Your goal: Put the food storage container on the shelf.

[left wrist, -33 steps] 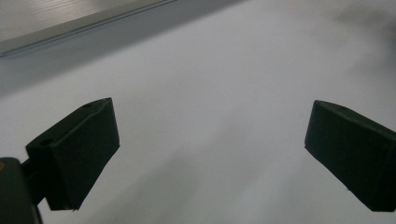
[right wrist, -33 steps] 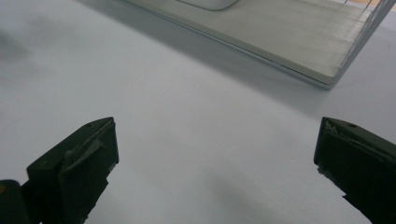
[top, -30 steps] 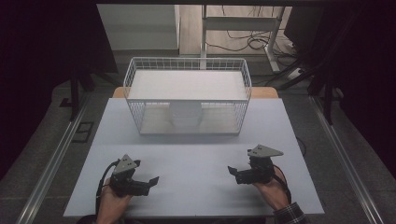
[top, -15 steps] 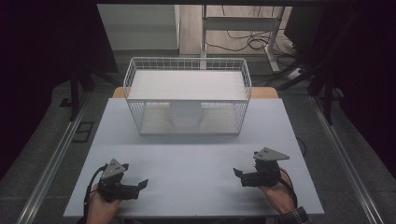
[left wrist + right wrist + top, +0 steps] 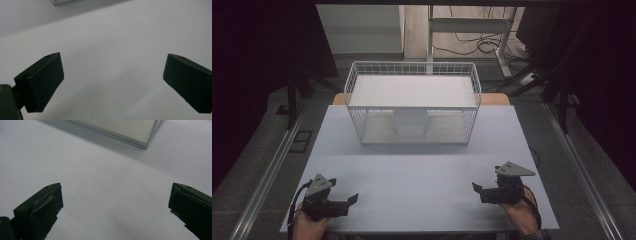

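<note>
A white wire basket (image 5: 413, 108) stands at the back middle of the white table (image 5: 422, 170), with a white round object (image 5: 410, 123) inside it behind the front wire wall. My left gripper (image 5: 353, 199) rests low at the table's front left corner, open, nothing between its jaws; in the left gripper view (image 5: 112, 80) only bare table lies between them. My right gripper (image 5: 476, 189) sits at the front right, open and empty, and the right gripper view (image 5: 115, 205) shows the basket's base corner (image 5: 143, 143) far ahead.
Beyond the table are a grey floor, a metal desk frame (image 5: 472, 25) and loose cables (image 5: 472, 45). Metal rails (image 5: 267, 175) run along both sides of the table. A wide stretch of bare tabletop separates the grippers from the basket.
Both grippers have drawn back toward the table's front edge; the left one has also shifted further to the left. Both stay open. The basket has not moved.
</note>
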The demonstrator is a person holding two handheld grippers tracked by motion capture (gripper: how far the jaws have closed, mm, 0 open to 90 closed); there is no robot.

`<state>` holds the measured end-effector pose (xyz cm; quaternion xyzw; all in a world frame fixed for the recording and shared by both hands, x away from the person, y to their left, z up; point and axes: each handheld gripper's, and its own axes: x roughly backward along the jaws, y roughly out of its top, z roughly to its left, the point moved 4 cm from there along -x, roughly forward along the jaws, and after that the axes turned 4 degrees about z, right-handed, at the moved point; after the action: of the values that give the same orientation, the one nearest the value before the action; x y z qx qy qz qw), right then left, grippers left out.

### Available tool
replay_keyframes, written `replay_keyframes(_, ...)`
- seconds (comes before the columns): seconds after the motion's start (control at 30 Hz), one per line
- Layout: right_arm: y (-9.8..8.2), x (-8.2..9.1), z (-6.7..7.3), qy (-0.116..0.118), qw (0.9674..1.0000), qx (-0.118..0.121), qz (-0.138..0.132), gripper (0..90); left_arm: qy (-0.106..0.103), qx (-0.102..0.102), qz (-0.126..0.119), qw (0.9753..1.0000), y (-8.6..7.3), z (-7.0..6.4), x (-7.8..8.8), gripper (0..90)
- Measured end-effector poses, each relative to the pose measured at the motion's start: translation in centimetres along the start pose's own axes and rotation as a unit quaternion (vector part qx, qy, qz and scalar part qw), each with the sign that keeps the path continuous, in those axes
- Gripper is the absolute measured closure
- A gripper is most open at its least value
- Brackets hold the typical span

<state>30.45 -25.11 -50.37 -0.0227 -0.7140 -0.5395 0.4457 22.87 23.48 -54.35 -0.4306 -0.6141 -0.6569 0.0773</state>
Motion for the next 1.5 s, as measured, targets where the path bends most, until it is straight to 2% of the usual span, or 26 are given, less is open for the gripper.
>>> replay_keyframes(0.7, -2.3, 2.4, -2.6, -0.039, 0.999, -0.024, 0.004, 0.0, 0.027, 0.025, -0.002, 0.9993, -1.6, 2.0, 1.8, 3.1)
replay_keyframes(0.93, -3.5, 3.2, -3.6, -0.053, 0.998, -0.033, 0.009, 0.0, 0.038, 0.033, -0.001, 0.9987, -2.2, 2.7, 2.2, 3.3)
replay_keyframes(1.27, -5.1, 3.7, -4.5, -0.064, 0.9965, -0.05, 0.019, 0.0, 0.053, 0.038, 0.004, 0.9978, -2.9, 3.4, 2.5, 3.5)
replay_keyframes(1.5, -6.1, 3.5, -4.9, -0.068, 0.9955, -0.057, 0.032, 0.0, 0.055, 0.046, 0.004, 0.9974, -3.1, 3.7, 2.5, 3.7)
